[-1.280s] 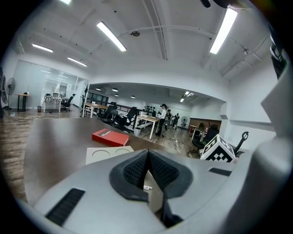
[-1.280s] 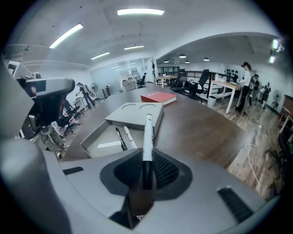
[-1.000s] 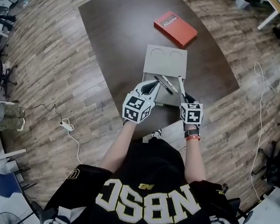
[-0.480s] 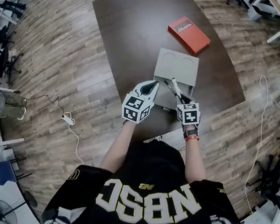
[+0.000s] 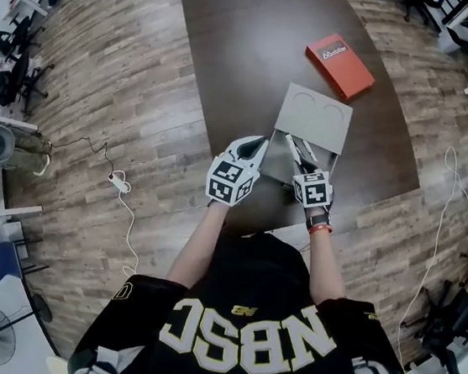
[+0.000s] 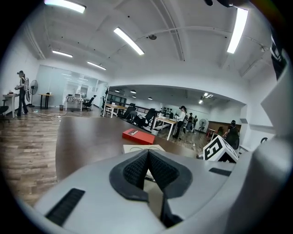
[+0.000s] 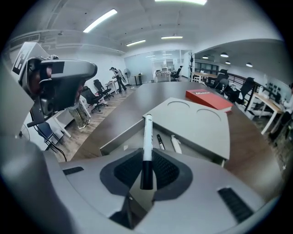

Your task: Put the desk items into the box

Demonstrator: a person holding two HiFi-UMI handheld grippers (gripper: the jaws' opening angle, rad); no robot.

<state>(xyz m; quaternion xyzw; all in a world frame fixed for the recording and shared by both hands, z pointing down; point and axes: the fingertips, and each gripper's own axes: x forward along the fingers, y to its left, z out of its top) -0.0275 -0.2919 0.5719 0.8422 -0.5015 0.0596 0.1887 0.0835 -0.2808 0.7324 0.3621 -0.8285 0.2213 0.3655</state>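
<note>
Currently: left gripper (image 6: 147,154) by the front edge of the dark brown desk (image 5: 234,46), fingers pressed together, nothing between. Right gripper (image 7: 146,171) just beside it, fingers pinching a white marker with black cap (image 7: 147,137) over the open end of the grey lidded box (image 5: 314,120). Slim black pen (image 7: 160,141) and white pen (image 7: 176,144) lie inside. Flat red book (image 5: 339,65) near the desk's far right edge.
</note>
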